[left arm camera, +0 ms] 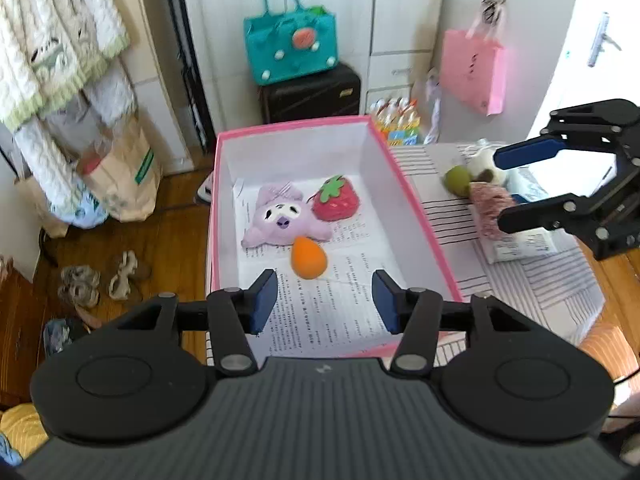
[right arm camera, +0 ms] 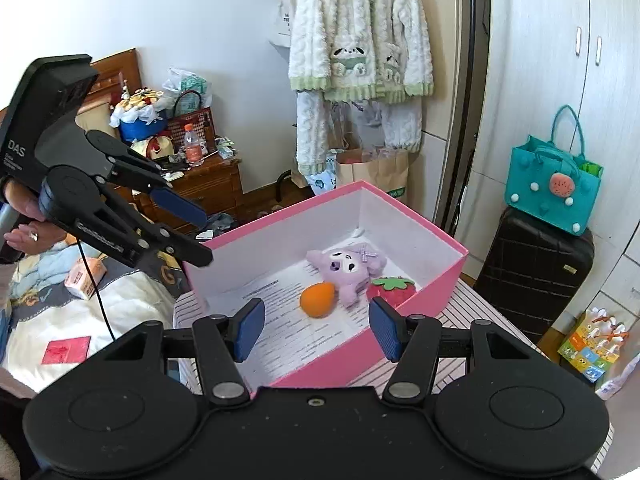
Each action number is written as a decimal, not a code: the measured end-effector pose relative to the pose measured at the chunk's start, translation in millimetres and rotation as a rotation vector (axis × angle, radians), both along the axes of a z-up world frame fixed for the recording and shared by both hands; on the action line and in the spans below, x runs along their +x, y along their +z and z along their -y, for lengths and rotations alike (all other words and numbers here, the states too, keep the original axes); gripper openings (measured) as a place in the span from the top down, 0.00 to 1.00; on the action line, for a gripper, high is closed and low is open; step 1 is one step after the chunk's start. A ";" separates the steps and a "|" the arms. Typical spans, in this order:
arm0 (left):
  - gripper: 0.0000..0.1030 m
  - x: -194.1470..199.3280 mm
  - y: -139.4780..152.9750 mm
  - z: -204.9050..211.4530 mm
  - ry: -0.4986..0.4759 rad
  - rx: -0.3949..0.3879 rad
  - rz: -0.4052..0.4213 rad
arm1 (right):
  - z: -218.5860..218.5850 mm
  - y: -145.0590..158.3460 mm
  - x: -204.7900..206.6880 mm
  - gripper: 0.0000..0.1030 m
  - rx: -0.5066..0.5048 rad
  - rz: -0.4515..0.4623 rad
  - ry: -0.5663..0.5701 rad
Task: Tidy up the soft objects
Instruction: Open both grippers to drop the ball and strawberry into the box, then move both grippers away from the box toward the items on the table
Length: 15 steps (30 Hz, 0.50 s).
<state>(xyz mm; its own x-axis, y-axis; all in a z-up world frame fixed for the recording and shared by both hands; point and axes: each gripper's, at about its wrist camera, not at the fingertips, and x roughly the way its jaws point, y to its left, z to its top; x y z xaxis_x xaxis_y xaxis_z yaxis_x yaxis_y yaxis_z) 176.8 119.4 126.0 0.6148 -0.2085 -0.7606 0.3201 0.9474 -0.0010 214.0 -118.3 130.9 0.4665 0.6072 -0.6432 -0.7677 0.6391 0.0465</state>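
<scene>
left wrist: orange toy (left arm camera: pixel 309 258) in pink box (left arm camera: pixel 416 204)

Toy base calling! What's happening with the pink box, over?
Left gripper and right gripper open, empty. Purple plush, red strawberry, orange egg-shaped toy inside pink cardboard box. More plushies still outside.
</scene>
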 end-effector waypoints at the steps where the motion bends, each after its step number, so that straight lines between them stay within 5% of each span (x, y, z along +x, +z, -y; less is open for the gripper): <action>1: 0.49 -7.5 1.4 -0.4 -0.004 0.001 0.017 | 1.5 1.2 -5.3 0.39 -0.007 0.008 0.000; 15: 0.44 -68.4 -18.9 25.1 -0.086 0.059 -0.003 | 41.9 -15.8 -66.4 0.34 -0.043 0.008 -0.060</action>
<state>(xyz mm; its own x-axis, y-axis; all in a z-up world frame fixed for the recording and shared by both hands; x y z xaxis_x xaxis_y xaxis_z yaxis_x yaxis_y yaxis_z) 108.4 94.3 107.2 0.5946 -0.2154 -0.7747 0.4003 0.9148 0.0529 147.6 -160.2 115.1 0.5064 0.5495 -0.6646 -0.7281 0.6854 0.0119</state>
